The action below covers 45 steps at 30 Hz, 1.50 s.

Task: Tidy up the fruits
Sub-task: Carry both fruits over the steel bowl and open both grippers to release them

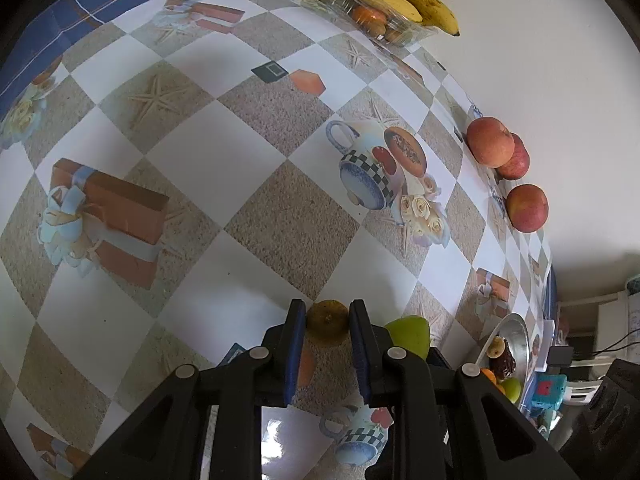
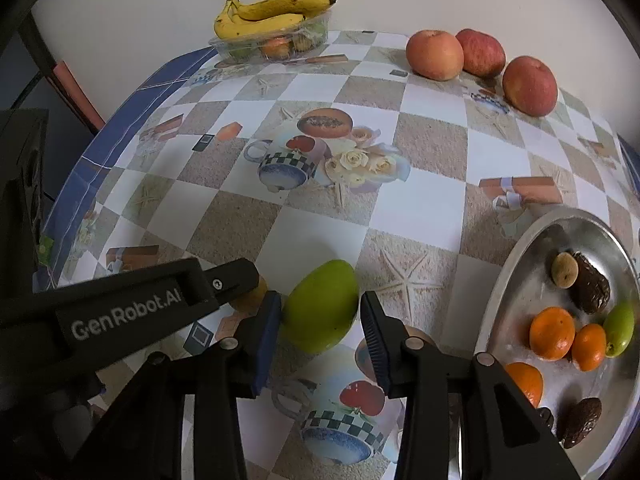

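While left gripper (image 1: 327, 322) jaws clamp brownish fruit (image 1: 327, 323) | right gripper (image 2: 320, 322) jaws open astride green fruit (image 2: 322, 306)

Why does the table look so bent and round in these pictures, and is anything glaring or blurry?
Both wrist views use fisheye lenses, so the flat tablecloth bulges and dark corners frame it. Left wrist view: a bright window reflection sits low between the left gripper arms. Right wrist view: the metal tray shines softly; fruit looks sharp.

Each tool (image 1: 327, 322) (image 2: 320, 312) is built of black plastic arms fitted with round silver pins and blue ribbed pads (image 2: 266, 332), one arm marked "GenRobot.AI" in white.
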Each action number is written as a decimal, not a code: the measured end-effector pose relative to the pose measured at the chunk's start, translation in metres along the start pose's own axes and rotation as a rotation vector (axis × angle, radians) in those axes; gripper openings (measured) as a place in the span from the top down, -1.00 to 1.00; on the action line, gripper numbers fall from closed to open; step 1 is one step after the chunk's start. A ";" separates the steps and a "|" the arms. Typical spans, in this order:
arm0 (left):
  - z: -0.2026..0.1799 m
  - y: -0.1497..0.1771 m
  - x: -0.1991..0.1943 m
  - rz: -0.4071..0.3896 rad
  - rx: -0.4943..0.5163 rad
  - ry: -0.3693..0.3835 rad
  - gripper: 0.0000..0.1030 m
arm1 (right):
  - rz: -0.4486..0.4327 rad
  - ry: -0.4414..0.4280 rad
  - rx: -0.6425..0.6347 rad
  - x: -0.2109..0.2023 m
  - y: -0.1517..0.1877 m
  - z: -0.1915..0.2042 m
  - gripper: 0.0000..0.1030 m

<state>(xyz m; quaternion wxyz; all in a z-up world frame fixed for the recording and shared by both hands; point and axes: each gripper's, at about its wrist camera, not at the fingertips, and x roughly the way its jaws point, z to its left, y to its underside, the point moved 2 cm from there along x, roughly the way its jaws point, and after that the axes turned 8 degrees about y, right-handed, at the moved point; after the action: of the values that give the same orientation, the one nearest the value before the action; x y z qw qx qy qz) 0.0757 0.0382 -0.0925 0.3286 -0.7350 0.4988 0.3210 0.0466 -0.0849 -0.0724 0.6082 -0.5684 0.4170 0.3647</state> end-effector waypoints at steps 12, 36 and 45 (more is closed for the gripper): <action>-0.008 -0.004 -0.007 -0.016 0.013 0.052 0.53 | -0.041 -0.007 0.072 -0.026 0.002 -0.022 0.21; -0.112 0.050 0.005 0.083 0.364 0.178 0.53 | -0.077 0.229 0.417 -0.079 0.021 -0.148 0.21; -0.151 0.078 0.036 0.129 0.536 0.174 0.53 | -0.034 0.240 0.539 -0.084 0.046 -0.191 0.20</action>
<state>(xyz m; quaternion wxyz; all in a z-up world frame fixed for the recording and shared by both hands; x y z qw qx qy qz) 0.0349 -0.1241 -0.0471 0.4461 -0.6135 0.6378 0.1337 -0.0454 -0.2682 -0.0143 0.6897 -0.4323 0.5582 0.1608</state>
